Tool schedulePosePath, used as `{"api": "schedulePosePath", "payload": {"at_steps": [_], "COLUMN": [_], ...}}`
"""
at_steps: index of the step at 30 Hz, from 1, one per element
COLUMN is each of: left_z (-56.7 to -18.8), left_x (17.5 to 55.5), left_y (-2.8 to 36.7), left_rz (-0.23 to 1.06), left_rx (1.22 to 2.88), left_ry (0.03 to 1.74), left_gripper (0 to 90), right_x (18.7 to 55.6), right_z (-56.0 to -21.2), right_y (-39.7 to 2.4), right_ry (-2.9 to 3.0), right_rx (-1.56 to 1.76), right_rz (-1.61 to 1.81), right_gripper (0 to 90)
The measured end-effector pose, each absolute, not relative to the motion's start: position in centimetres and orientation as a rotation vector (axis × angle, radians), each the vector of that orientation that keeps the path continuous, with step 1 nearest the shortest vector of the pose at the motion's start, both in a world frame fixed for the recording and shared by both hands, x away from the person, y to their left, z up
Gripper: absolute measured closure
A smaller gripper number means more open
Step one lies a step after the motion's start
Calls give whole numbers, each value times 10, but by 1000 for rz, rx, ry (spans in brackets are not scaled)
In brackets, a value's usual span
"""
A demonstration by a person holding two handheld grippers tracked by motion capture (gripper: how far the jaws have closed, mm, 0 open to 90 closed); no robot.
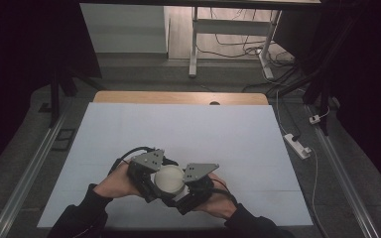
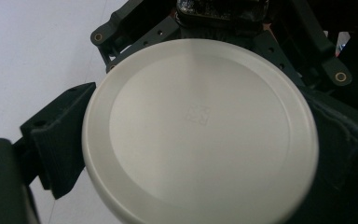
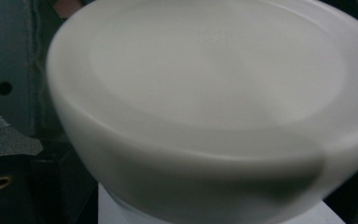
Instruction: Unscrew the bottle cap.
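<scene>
Both grippers, left gripper point(image 1: 151, 179) and right gripper point(image 1: 191, 191), clamp the round white plastic lidded container point(image 1: 169, 179) between them at the near table point(image 1: 178, 129) edge (likely bracing to unscrew lid)

A wooden table point(image 1: 178, 97) stood covered almost entirely by a white sheet point(image 1: 178, 134), with a strip of bare wood and a small round hole point(image 1: 214, 103) showing along its far edge. A round white lidded container point(image 1: 169, 179) sat near the sheet's front edge, between two handheld grippers.
</scene>
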State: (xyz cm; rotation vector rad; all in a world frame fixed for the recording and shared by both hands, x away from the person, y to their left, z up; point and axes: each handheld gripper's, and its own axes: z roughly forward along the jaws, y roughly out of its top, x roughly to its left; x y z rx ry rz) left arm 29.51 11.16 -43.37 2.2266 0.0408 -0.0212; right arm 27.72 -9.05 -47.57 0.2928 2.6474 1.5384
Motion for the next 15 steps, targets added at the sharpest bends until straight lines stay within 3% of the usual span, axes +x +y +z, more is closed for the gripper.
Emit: {"api": "schedulePosePath", "payload": {"at_steps": [15], "left_z": [-434], "left_x": [297], "left_y": [99], "left_rz": [106], "left_rx": [2226], "left_ry": [325], "left_gripper": [75], "right_x": [286], "right_z": [-477], "right_y": [-94], "right_ry": [2573], "right_rx": [465], "right_rz": [1455], "right_gripper": [69]}}
